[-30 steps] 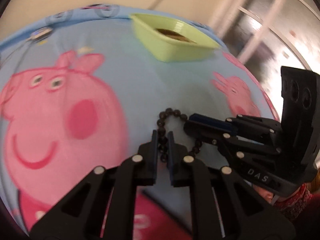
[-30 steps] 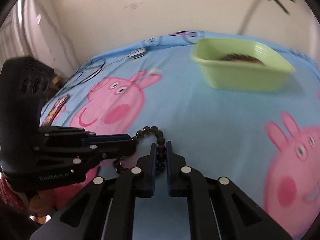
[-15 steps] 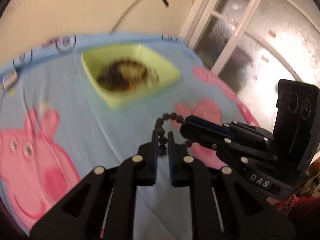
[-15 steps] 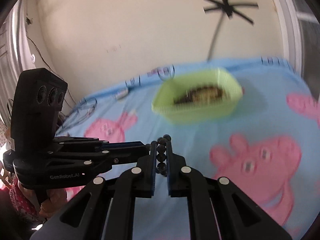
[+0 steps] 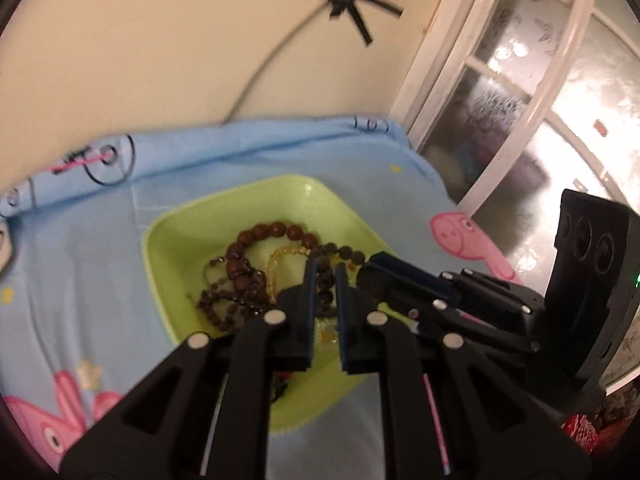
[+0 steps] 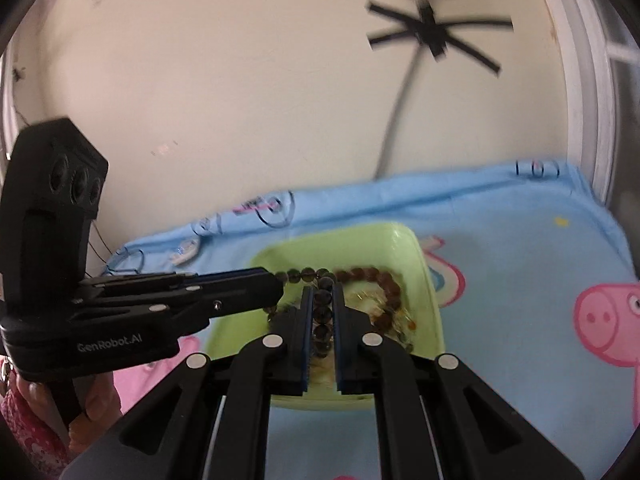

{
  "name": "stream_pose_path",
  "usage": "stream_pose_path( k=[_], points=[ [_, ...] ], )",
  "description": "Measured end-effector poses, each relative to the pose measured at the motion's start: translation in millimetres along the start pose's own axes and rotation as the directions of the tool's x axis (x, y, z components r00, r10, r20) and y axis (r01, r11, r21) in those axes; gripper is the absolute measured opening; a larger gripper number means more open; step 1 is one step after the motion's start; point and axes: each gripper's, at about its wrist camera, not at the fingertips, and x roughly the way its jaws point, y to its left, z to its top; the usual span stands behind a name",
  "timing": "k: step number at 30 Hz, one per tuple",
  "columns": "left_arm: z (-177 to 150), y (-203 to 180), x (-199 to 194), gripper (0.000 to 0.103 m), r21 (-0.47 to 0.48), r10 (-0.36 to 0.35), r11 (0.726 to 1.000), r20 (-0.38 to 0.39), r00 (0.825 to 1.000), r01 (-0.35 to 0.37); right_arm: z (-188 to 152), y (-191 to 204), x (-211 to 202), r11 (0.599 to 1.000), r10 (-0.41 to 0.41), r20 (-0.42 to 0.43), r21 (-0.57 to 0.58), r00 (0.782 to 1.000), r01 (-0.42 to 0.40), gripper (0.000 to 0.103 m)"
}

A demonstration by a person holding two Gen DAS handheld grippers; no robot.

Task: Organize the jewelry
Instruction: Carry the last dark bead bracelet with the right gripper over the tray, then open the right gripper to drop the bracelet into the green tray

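A dark bead bracelet [image 5: 325, 280] hangs between both grippers, above a light green dish [image 5: 176, 240]. My left gripper [image 5: 325, 276] is shut on one side of the bracelet. My right gripper [image 6: 323, 294] is shut on the other side of the same bracelet [image 6: 322, 312]. The dish [image 6: 428, 300] holds a reddish-brown bead bracelet [image 5: 276, 230], a yellow bead strand [image 5: 282, 256] and a dark thin chain [image 5: 224, 300]. The right gripper's tips [image 5: 372, 270] show in the left wrist view; the left gripper's tips [image 6: 276, 290] show in the right wrist view.
The dish stands on a blue Peppa Pig sheet [image 5: 80, 264] near the cream wall [image 5: 160, 40]. A frosted glass door [image 5: 540, 80] is at the right. The sheet's far edge [image 6: 400, 196] meets the wall just behind the dish.
Both grippers lifted the dark bracelet off the sheet and carried it forward. It now hangs over the green dish, which was far away a second ago.
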Motion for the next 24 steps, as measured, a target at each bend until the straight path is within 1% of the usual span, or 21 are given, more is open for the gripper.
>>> stream_pose_path(
  k=[3, 6, 7, 9, 12, 14, 16, 18, 20, 23, 24],
  points=[
    [-4, 5, 22, 0.009, -0.014, 0.029, 0.999, -0.045, 0.999, -0.030, -11, -13, 11, 0.999, -0.028, -0.001, 0.027, 1.000, 0.028, 0.000],
    [-6, 9, 21, 0.009, -0.023, 0.058, 0.998, -0.039, 0.998, -0.059, -12, -21, 10, 0.999, -0.004, 0.028, 0.044, 1.000, 0.002, 0.000],
    [-7, 10, 15, 0.009, -0.026, 0.063, 0.998, -0.027, 0.998, -0.064, -10, -22, 4, 0.999, 0.000, 0.060, 0.042, 0.998, -0.003, 0.000],
    [-9, 8, -7, 0.009, -0.024, 0.081, 0.996, 0.015, 0.997, -0.081, -8, -25, -10, 0.998, 0.003, 0.113, 0.066, 0.994, -0.010, 0.007],
    [-24, -2, -36, 0.009, 0.013, 0.140, 0.990, 0.056, 0.989, -0.141, -6, -21, -27, 0.994, 0.030, 0.132, 0.098, 0.991, -0.044, 0.008],
    [-45, -10, -55, 0.009, 0.042, 0.188, 0.981, 0.074, 0.979, -0.192, -11, -10, -41, 0.994, 0.042, 0.134, 0.096, 0.990, -0.055, 0.008],
    [-66, -13, -64, 0.010, 0.047, 0.226, 0.972, 0.065, 0.972, -0.229, -24, 3, -55, 0.995, 0.033, 0.122, 0.085, 0.992, -0.043, 0.009],
    [-90, -12, -72, 0.015, 0.033, 0.257, 0.965, 0.053, 0.965, -0.259, -41, 15, -63, 0.995, 0.021, 0.108, 0.093, 0.994, -0.032, 0.009],
    [-118, -10, -79, 0.016, 0.018, 0.282, 0.959, 0.038, 0.959, -0.283, -66, 25, -69, 0.992, 0.009, 0.083, 0.122, 0.997, -0.019, 0.009],
    [-147, -8, -84, 0.016, 0.007, 0.313, 0.950, 0.018, 0.950, -0.313, -103, 36, -74, 0.982, 0.012, 0.035, 0.189, 0.999, -0.019, 0.009],
    [-160, -8, -87, 0.016, 0.010, 0.332, 0.943, 0.014, 0.943, -0.332, -110, 38, -75, 0.980, 0.012, 0.023, 0.199, 1.000, -0.016, 0.009]
  ],
)
